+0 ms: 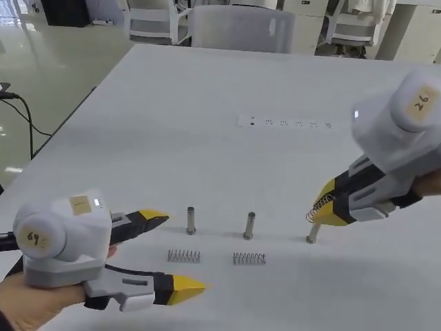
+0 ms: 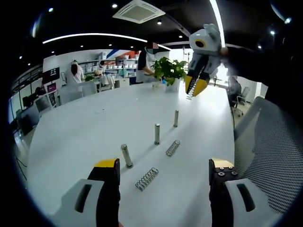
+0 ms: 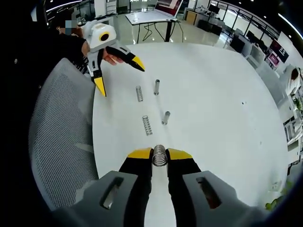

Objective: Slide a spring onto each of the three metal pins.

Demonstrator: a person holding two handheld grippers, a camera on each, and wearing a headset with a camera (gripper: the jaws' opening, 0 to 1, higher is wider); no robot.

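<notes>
Pinches small coiled steel spring [image 1: 318, 207] in yellow-tipped right gripper [image 1: 324, 211], axis tilted, just above rightmost upright steel pin [image 1: 312, 234]. Holds left gripper [image 2: 164, 163] jaws spread, empty, near two loose springs [image 1: 183, 256] on white table [image 1: 207, 138].

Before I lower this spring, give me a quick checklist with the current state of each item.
1. Grip: right gripper shut on the held spring, one end sticking out: ok.
2. Target: target pin upright and bare: ok.
3. Alignment: spring's axis over that pin: cannot tell; it looks tilted in the head view.
4. Others: middle pin and left-hand pin upright, bare: ok.
5. Supply: first loose spring and second loose spring lie flat, clear of the target pin: ok.
6. Clearance: left gripper open, away from the target pin: ok.
</notes>
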